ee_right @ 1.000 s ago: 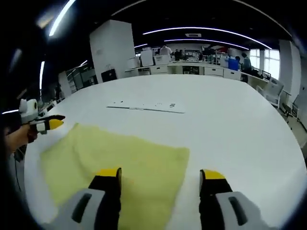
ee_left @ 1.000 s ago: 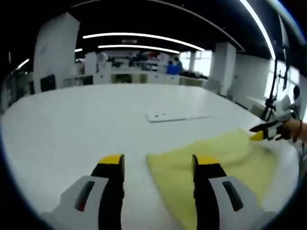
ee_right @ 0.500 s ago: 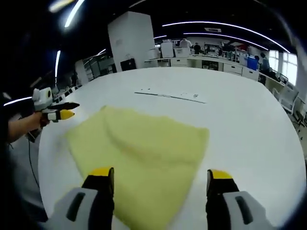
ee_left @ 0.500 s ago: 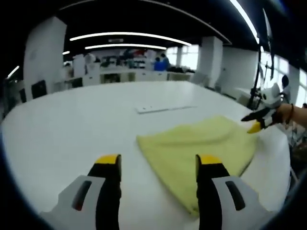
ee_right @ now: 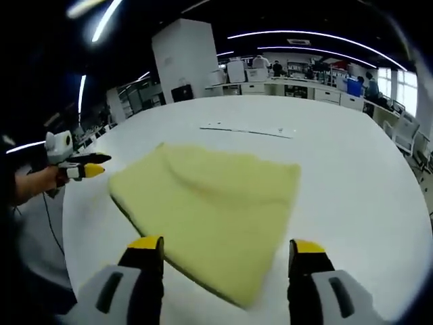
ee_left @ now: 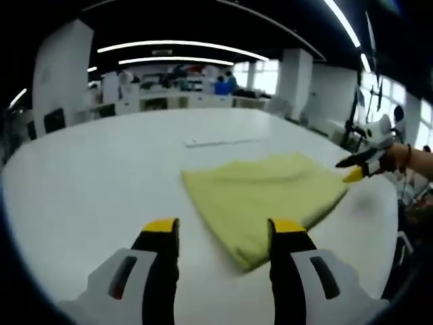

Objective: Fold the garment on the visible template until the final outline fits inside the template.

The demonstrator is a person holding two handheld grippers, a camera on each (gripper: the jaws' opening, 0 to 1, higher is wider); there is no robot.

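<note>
Two grippers hover apart from a folded yellow garment [ee_left: 264, 196] that lies flat on a broad white table [ee_left: 88, 183]. Compared with half a second ago, the left gripper view has pulled back and shifted: the garment now sits a little further ahead of the jaws, with its near corner between the yellow tips rather than under the right-hand one. In the right gripper view the cloth [ee_right: 210, 196] also lies more squarely ahead, its near edge reaching down between the jaws, and its outline looks much the same as before.

The left gripper [ee_left: 220, 230] has its jaws spread wide and holds nothing; the tips hang above the table just short of the cloth's near corner. The right gripper [ee_right: 222, 247] is likewise wide open and empty, its tips over the near edge of the garment, though whether they touch it cannot be told. Each gripper also appears in the other's view, held in a hand at the table's edge beside the cloth.

A thin pale sheet [ee_right: 247, 130] lies flat on the table beyond the garment, apart from it.
</note>
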